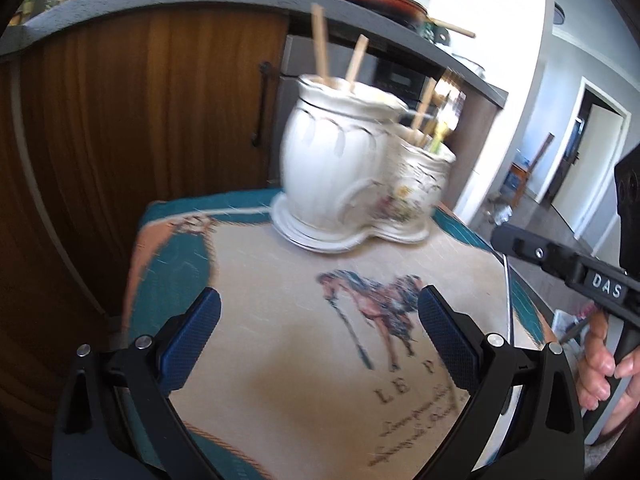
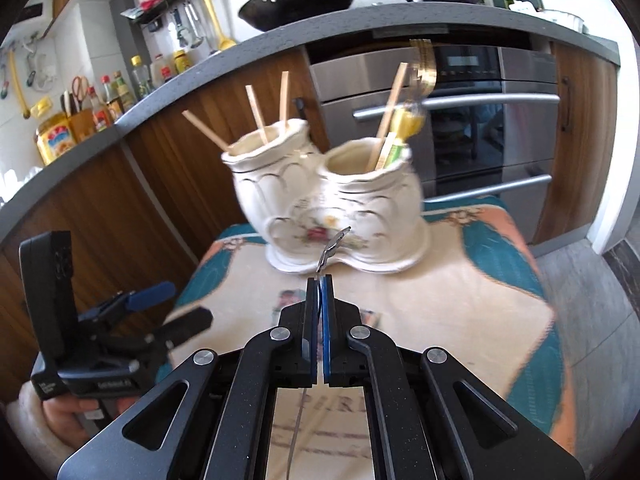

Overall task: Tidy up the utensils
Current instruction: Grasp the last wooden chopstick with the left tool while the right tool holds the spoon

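Note:
A white ceramic double-pot holder (image 1: 340, 176) (image 2: 320, 200) stands at the far side of a horse-print cloth (image 1: 280, 340). Its left pot holds wooden chopsticks (image 2: 256, 114). Its right pot holds a chopstick and gold-coloured utensils (image 2: 408, 116). My right gripper (image 2: 319, 280) is shut on a thin metal utensil (image 2: 332, 246), whose curved end points at the holder; its handle (image 1: 508, 296) hangs down in the left wrist view. My left gripper (image 1: 320, 312) is open and empty above the cloth, and shows at lower left in the right wrist view (image 2: 176, 308).
A wooden cabinet (image 1: 140, 120) and a steel oven (image 2: 460, 120) stand behind the small table. The grey counter (image 2: 280, 40) above carries pans, bottles and hanging tools. The right gripper's body (image 1: 560, 264) is at the right edge. A doorway (image 1: 580, 148) opens at the right.

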`<state>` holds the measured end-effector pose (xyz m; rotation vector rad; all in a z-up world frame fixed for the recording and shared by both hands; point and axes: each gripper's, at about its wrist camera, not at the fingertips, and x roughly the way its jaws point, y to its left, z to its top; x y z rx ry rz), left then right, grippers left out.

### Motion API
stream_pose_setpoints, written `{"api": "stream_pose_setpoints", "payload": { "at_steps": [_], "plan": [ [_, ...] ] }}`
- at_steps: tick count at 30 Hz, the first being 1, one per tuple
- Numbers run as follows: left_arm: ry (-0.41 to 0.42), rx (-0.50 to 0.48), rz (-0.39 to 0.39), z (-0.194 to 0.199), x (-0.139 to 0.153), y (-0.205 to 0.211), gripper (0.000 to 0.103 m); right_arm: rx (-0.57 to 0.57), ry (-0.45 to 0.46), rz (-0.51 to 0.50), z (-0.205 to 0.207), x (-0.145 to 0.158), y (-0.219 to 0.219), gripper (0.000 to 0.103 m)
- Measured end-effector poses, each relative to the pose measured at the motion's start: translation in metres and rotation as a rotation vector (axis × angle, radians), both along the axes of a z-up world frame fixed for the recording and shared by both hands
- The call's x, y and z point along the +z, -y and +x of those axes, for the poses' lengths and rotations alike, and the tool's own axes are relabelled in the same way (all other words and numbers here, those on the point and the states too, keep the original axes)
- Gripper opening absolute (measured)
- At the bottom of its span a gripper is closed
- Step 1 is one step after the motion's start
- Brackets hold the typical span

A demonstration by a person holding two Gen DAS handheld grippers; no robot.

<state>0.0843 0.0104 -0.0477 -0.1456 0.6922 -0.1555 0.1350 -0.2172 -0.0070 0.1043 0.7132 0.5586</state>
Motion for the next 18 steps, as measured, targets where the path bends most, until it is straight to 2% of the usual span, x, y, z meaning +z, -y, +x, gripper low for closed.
{"api": "stream_pose_setpoints", "payload": {
  "at_steps": [7, 10, 14, 18],
  "plan": [
    [-0.135, -0.159, 0.031, 0.013, -0.028, 0.064, 0.096, -0.058, -0.061, -0.017, 0.006, -0.022, 0.034, 0.003],
    [-0.182, -0.235, 0.096, 0.015, -0.036, 0.092, 0.088, -0.068, -0.056, -0.027, 0.005, -0.026, 0.042, 0.003],
    [-0.208, -0.273, 0.204, 0.014, -0.043, 0.116, 0.071, -0.081, -0.052, -0.020, 0.006, -0.028, 0.054, 0.003],
    [-0.226, -0.278, 0.258, 0.017, -0.047, 0.129, 0.053, -0.082, -0.051, 0.002, 0.007, -0.029, 0.061, 0.003]
  ]
}}
